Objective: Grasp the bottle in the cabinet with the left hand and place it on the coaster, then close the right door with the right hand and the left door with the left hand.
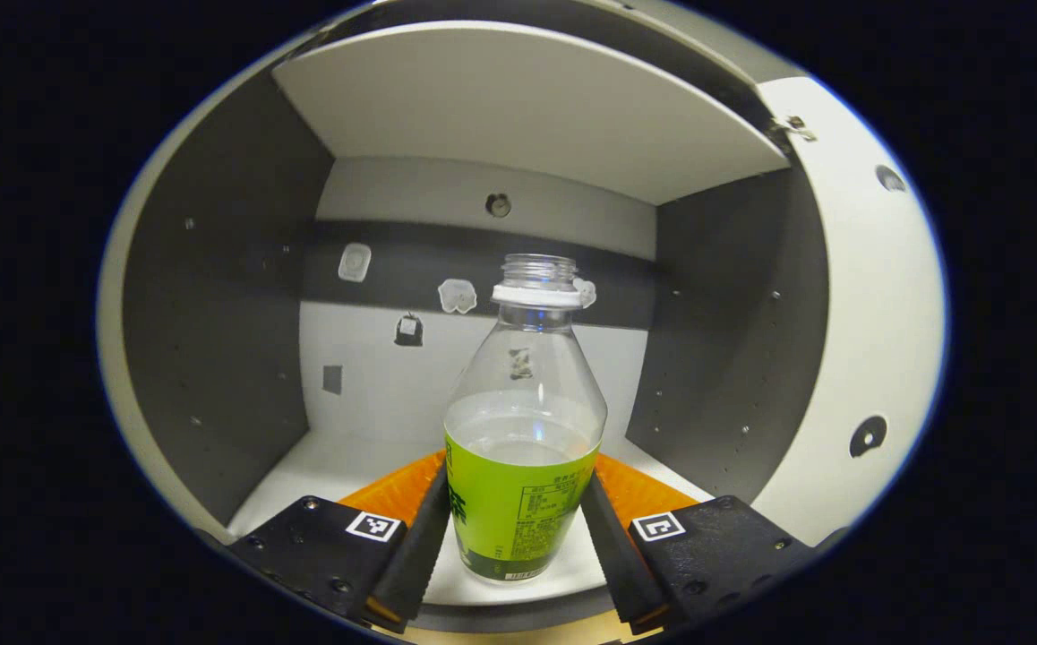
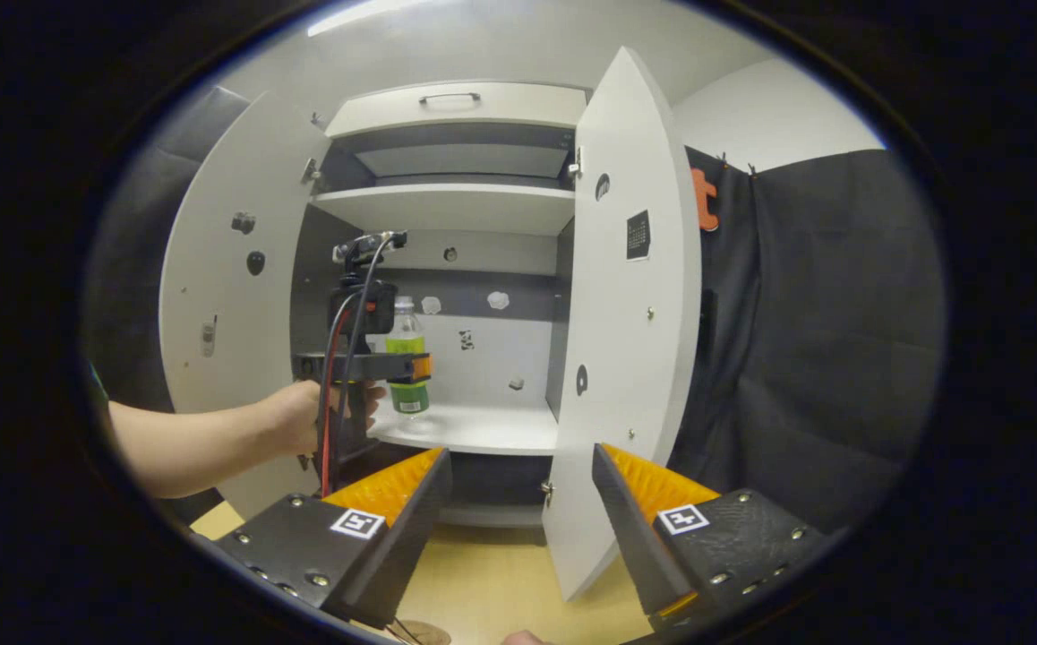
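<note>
A clear, capless bottle with a white neck ring and a green label stands upright at the front of the cabinet shelf. My left gripper is shut on it, one finger pressed against each side of the label. The right gripper view shows the same bottle held by the left gripper at the shelf's front edge, with a hand and forearm behind it. My right gripper hangs open and empty in front of the cabinet, below the shelf. Both cabinet doors stand open: the left door and the right door.
A wooden tabletop lies below the cabinet. A small brown round edge shows at its near side, possibly the coaster. An upper shelf and a drawer with a handle sit above. Black cloth hangs to the right.
</note>
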Demonstrator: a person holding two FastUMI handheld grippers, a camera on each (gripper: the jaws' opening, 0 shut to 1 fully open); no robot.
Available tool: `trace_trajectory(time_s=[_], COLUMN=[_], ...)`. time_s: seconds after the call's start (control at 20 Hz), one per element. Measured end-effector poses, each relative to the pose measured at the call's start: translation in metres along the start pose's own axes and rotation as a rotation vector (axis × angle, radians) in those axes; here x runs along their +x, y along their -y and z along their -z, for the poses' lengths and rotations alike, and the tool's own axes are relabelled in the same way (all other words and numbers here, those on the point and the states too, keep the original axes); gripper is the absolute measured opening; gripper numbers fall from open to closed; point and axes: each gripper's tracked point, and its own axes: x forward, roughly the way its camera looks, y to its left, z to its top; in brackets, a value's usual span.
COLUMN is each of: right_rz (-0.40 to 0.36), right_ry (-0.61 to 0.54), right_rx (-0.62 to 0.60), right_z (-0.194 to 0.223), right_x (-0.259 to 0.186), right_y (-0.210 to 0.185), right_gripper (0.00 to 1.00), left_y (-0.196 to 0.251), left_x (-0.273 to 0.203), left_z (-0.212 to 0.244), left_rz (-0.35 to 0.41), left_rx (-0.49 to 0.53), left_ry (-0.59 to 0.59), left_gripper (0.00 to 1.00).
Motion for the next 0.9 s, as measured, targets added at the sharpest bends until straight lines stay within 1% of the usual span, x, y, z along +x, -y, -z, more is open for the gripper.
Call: trace_trajectory(time_s=[0.1,0.25,0.3,0.35,0.5,0.55,0.6,0.75,0.9], right_rz=[-0.011,-0.031,-0.037,-0.042,-0.048,-0.049,-0.053,-0.056,-0.055], right_ry=[-0.003,-0.014,-0.016,-0.016,-0.023,-0.025,-0.028,-0.022,-0.03], right_rx=[0.008,0.029,0.034,0.036,0.043,0.049,0.055,0.054,0.052], right_z=[0.003,0.009,0.01,0.012,0.018,0.02,0.021,0.023,0.026], right_x=[-0.01,-0.025,-0.03,-0.035,-0.045,-0.048,-0.051,-0.056,-0.06], right_y=[0.002,0.005,0.006,0.008,0.016,0.018,0.02,0.027,0.033], right_gripper=[0.95,0.95,0.95,0.95,0.95,0.95,0.95,0.95,0.95], left_y=[0.005,0.013,0.013,0.014,0.018,0.02,0.021,0.027,0.029], left_x=[-0.026,-0.063,-0.074,-0.085,-0.118,-0.128,-0.14,-0.168,-0.194], left_z=[-0.001,0.003,0.001,-0.001,-0.002,0.001,0.005,0.023,0.055], left_rz=[-0.016,-0.032,-0.04,-0.048,-0.065,-0.072,-0.076,-0.075,-0.077], left_rx=[0.039,0.036,0.037,0.044,0.066,0.069,0.068,0.031,0.001], left_ry=[0.004,-0.009,0.0,0.012,0.035,0.032,0.027,0.028,0.028], left_gripper=[0.79,0.79,0.77,0.79,0.79,0.81,0.79,0.79,0.79])
